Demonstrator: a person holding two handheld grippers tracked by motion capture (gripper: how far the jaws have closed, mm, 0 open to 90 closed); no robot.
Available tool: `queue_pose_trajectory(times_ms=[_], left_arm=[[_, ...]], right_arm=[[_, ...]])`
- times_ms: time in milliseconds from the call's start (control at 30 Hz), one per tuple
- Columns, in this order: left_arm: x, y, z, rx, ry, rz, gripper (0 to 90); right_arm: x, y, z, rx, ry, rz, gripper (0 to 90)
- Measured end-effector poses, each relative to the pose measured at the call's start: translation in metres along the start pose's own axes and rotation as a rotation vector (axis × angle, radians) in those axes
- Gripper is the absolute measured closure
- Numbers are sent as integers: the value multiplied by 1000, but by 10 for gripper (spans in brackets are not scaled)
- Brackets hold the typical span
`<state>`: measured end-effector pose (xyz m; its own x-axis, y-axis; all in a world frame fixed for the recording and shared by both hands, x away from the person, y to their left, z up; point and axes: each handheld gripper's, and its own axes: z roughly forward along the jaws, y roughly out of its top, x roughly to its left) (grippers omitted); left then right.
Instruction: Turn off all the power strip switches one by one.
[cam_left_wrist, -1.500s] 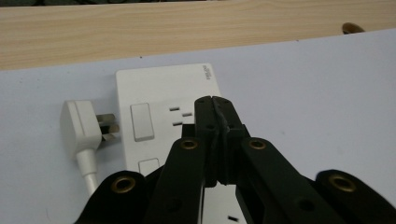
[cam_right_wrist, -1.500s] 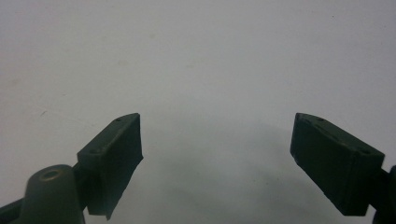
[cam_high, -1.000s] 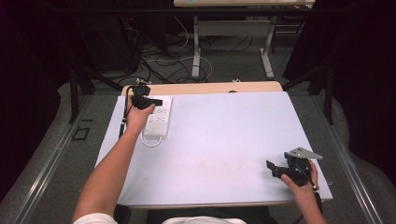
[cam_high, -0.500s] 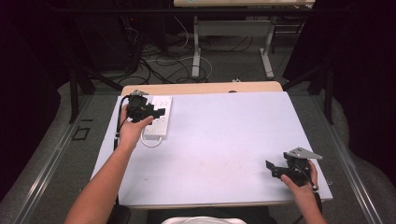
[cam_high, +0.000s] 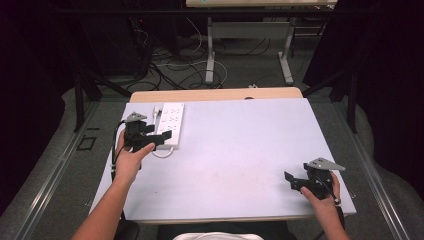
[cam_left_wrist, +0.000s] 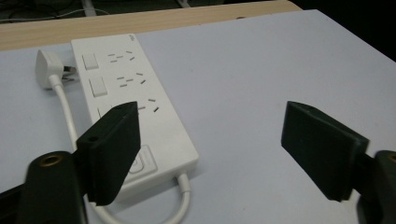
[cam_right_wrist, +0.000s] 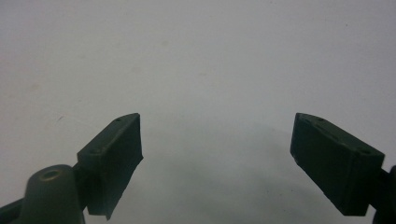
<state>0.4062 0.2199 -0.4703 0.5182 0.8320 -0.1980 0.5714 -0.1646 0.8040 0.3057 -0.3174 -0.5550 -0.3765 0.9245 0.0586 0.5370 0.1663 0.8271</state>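
A white, smooth plastic power strip, long and rectangular with rounded corners, lies at ten o'clock on the matte pale-grey bench. Its round white cord curls to a moulded plug. The left claw gapes wide, empty, just beside the strip's near end. The right claw, at four o'clock, is also spread wide over bare bench.

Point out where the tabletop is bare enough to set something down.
The pale lilac tabletop is bare from the white power strip rightward to the far right corner, and down to the right gripper. Crowded: the far-left corner, with the strip, its white plug, cable and the left gripper.
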Motion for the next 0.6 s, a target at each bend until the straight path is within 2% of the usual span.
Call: queue_pose_trajectory(times_ms=[100, 133, 200, 233, 300, 333, 400, 500, 600], left_arm=[[-2, -10, -6, 2, 21, 4, 136], [-3, -13, -7, 3, 22, -16, 100], [-4, -18, -9, 17, 35, -18, 49], [-5, -22, -8, -3, 47, -31, 40], [-4, -27, -11, 16, 44, -42, 24], [-5, -30, -9, -4, 50, -48, 16], [-5, -35, -9, 16, 45, -34, 5], [-5, -41, -7, 6, 64, -23, 5], [-5, -46, -9, 17, 57, -28, 5]], right_arm=[[0, 0, -1, 0, -1, 0, 161], [0, 0, -1, -1, -1, -1, 161], [0, 0, 0, 0, -2, 0, 161], [0, 0, 0, 0, -2, -1, 161], [0, 0, 1, -7, -12, 4, 161], [0, 0, 1, -4, -9, 5, 161], [0, 0, 2, -4, -9, 5, 161], [0, -1, 2, -1, -9, 2, 161], [-1, -1, 2, 2, -11, 2, 161]])
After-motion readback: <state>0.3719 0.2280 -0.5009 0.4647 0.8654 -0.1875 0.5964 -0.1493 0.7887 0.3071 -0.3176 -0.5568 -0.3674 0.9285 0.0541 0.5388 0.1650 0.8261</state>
